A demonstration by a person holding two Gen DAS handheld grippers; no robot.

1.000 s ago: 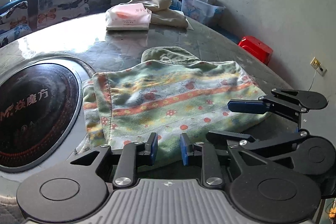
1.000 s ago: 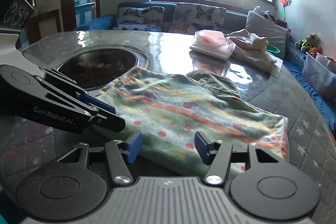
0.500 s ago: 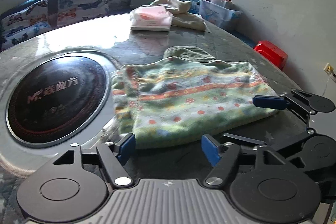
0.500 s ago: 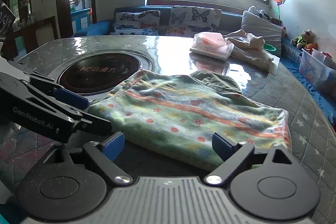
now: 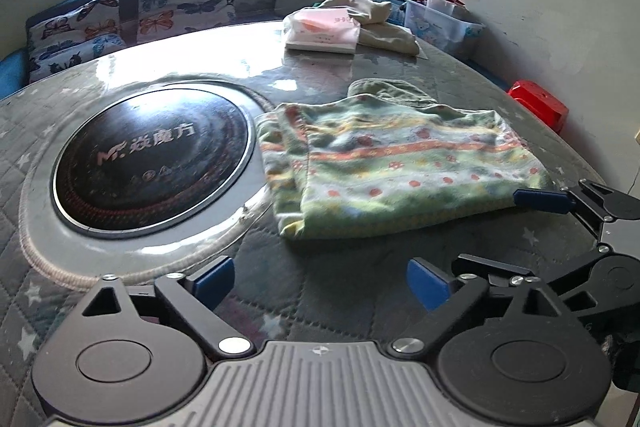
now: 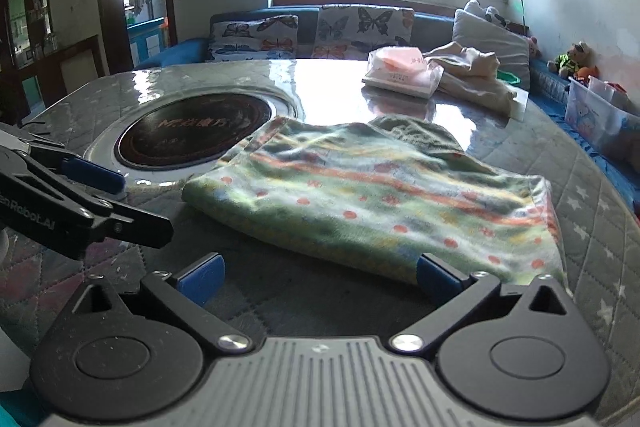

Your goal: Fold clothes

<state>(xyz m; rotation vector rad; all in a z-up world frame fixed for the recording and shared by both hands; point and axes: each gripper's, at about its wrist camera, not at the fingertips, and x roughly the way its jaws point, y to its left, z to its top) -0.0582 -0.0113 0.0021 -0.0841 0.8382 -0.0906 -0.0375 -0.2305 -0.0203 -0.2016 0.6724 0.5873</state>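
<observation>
Your patterned garment (image 5: 404,167) lies folded on the bench (image 5: 360,291), a flat doubled rectangle beside the round black hob (image 5: 154,157), with one side edge lapping the hob's pale rim. That looks like at least one fold made; another halving may be left, and the beige clothes (image 6: 472,75) heaped at the far side are unfolded. The garment is soft fleece, green with orange stripes and red dots, a plain green piece poking out behind it. Your left gripper (image 5: 320,281) and right gripper (image 6: 318,277) both hover at its near edge, jaws spread wide, grasping nothing.
</observation>
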